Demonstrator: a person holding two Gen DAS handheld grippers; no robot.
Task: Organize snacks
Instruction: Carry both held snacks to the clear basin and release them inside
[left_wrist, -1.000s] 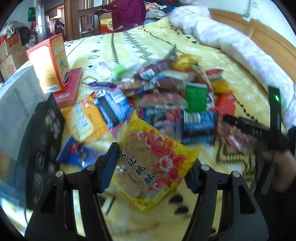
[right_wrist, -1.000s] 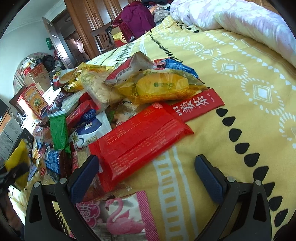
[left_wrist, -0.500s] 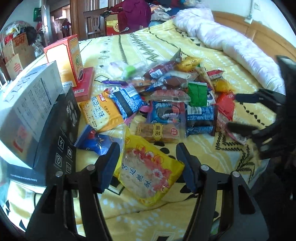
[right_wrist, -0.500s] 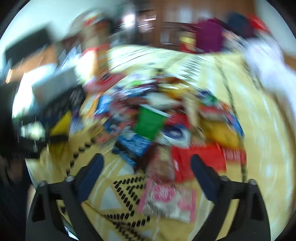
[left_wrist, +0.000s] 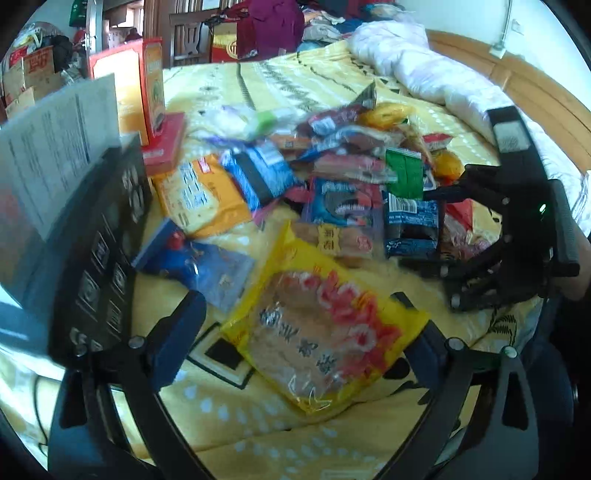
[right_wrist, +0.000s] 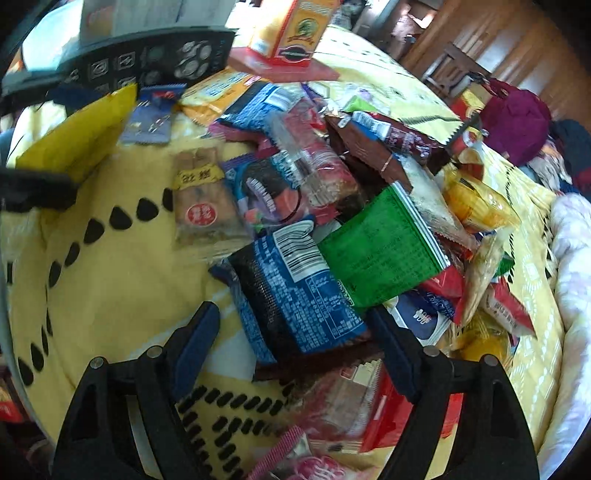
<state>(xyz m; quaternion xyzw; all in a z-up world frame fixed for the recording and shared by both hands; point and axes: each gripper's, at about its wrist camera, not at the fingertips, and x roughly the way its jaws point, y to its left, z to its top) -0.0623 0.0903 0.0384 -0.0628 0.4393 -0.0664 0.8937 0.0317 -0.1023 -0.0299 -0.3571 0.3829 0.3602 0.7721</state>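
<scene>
So this looks like a handoff between two picks in the snack sorting. The left hand-held gripper (left_wrist: 295, 325) is opening right now, and the big yellow crinkly plastic bag with red flowers and pale cookies inside (left_wrist: 325, 328) lies between its pads on the yellow patterned bedspread (left_wrist: 258, 421). As far as I can tell the pads aren't pressing on it. The bag sits near the camera, just this side of the main snack pile (left_wrist: 351, 177), with a blue foil packet (left_wrist: 207, 269) just to its left. Farther left stands a black box with white icons (left_wrist: 99, 251), with an orange carton (left_wrist: 129, 85) at the far left behind it.

The right hand-held gripper (right_wrist: 295, 343) is closing, with its pads either side of the near end of a dark blue plastic snack wrapper with a white barcode (right_wrist: 295, 295). I don't see the pads pressing on it yet, so I'd call that one spread and not gripping. A green foil packet (right_wrist: 380, 251) overlaps the wrapper's right edge and a clear pack of brown biscuits with a yellow label (right_wrist: 203, 206) lies to the far left of it. You can also see this gripper from the left camera, over at the right of the pile.

My guess: the yellow bag's placement is done and the blue wrapper is next. The right side needs to come down a bit so the pads close on the wrapper alone, not the green packet or the red pack (right_wrist: 384, 406) under it. Slippery film, so pinch near the sealed end and lift slowly. The left should back straight off without dragging the bag.
</scene>
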